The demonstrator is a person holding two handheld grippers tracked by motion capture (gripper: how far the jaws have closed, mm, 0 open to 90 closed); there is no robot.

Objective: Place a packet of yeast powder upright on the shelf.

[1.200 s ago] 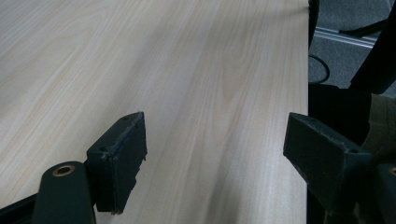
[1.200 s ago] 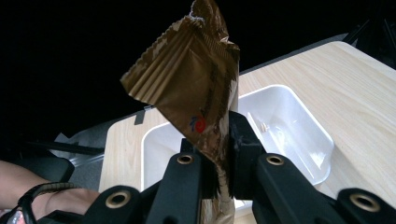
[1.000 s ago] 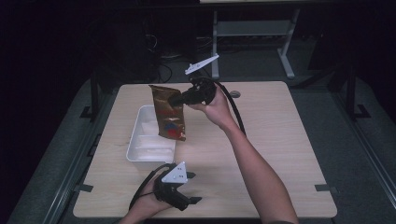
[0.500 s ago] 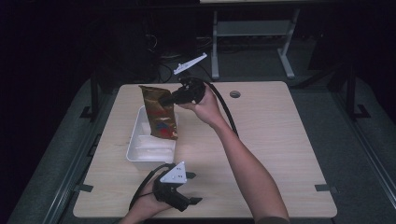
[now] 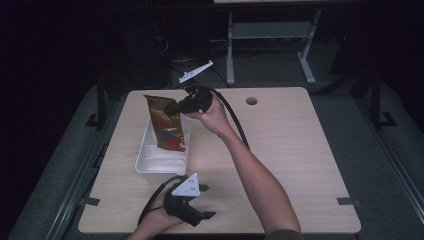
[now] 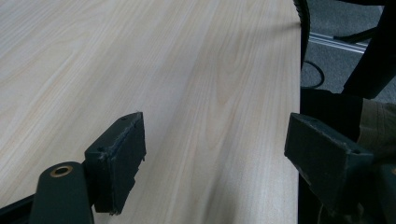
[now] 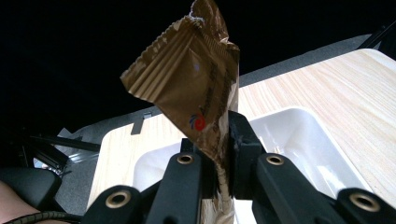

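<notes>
Right tongs [image 5: 176, 109] pinch a crinkled brown foil snack pouch [image 5: 166, 123] by its side, dangling it above the white plastic tray [image 5: 145, 161] for placement; left tongs [image 5: 202, 202] rest wide open, empty, on the pale wooden surface [image 5: 290, 140].

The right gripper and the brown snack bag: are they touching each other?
Touching. In the right gripper view, the right gripper has both black jaws pressed flat on the brown snack bag, with no gap on either side.

Both grippers, left gripper [image 5: 201, 216] and right gripper [image 5: 175, 109], are black with brass-ringed screw holes, grey triangular plates and black cables.
</notes>
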